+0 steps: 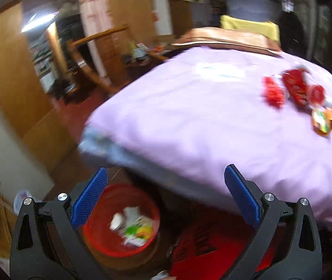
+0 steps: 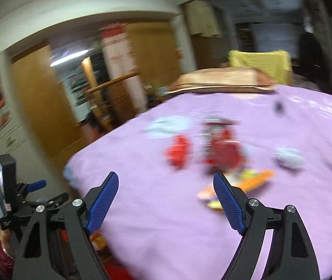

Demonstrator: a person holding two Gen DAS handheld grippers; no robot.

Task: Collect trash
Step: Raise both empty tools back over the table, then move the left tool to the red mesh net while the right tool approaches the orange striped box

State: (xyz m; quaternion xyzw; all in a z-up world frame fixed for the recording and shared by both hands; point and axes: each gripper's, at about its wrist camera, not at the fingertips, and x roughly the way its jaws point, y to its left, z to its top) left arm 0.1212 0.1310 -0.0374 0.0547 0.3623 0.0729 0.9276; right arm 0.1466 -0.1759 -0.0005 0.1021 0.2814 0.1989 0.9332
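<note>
A red round trash bin (image 1: 121,219) stands on the floor by the bed's corner and holds several wrappers (image 1: 135,226). My left gripper (image 1: 166,196) is open and empty, above the bin. On the purple bedspread (image 1: 189,116) lie red wrappers (image 1: 289,88) and an orange packet (image 1: 324,121). In the right wrist view the red wrappers (image 2: 222,151), a smaller red piece (image 2: 180,151), the orange packet (image 2: 252,184) and a crumpled white piece (image 2: 287,158) lie on the bedspread (image 2: 166,210). My right gripper (image 2: 166,200) is open and empty, short of them.
A brown pillow (image 1: 226,37) and yellow cloth (image 1: 250,25) lie at the bed's far end. A wooden door (image 1: 9,74) and a wooden chair (image 1: 91,53) stand to the left. A red crate (image 1: 208,245) sits beside the bin. The left gripper's body (image 2: 14,198) shows at the lower left.
</note>
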